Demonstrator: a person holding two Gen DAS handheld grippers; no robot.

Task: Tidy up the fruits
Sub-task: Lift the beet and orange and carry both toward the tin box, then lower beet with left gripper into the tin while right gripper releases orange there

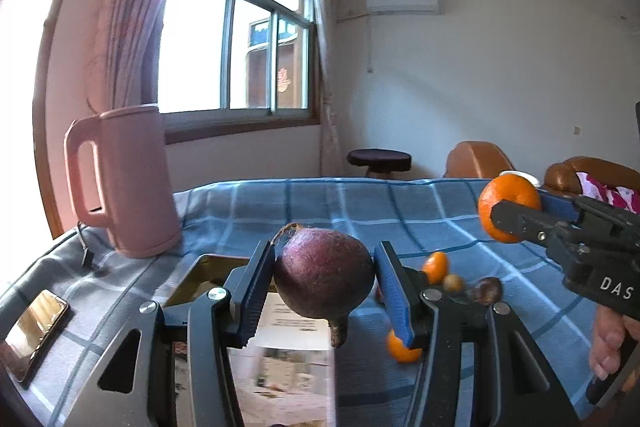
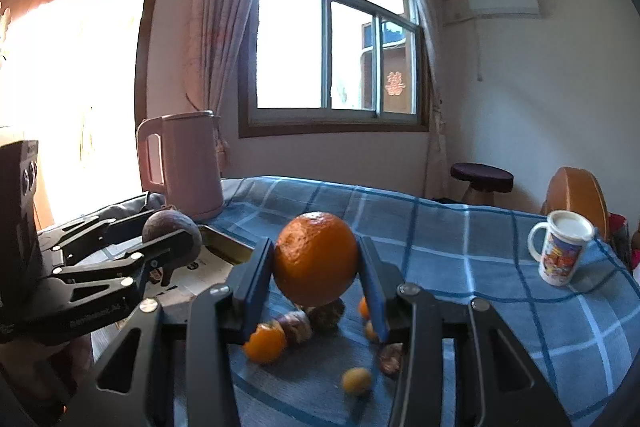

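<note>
My left gripper (image 1: 325, 287) is shut on a dark purple round fruit (image 1: 324, 273) with a stem, held above the table; it also shows in the right wrist view (image 2: 172, 233). My right gripper (image 2: 316, 267) is shut on a large orange (image 2: 316, 259), held above the table; the orange also shows in the left wrist view (image 1: 508, 213). Loose fruits lie on the blue checked cloth (image 2: 480, 275) below: a small orange (image 2: 265, 343), brown walnut-like pieces (image 2: 298, 325), and a small yellow fruit (image 2: 356, 381).
A pink kettle (image 1: 128, 183) stands at the back left. A gold-rimmed tray (image 1: 208, 277) with printed paper (image 1: 288, 359) lies below the left gripper. A phone (image 1: 34, 327) lies at the left edge. A printed mug (image 2: 562, 253) stands at the right.
</note>
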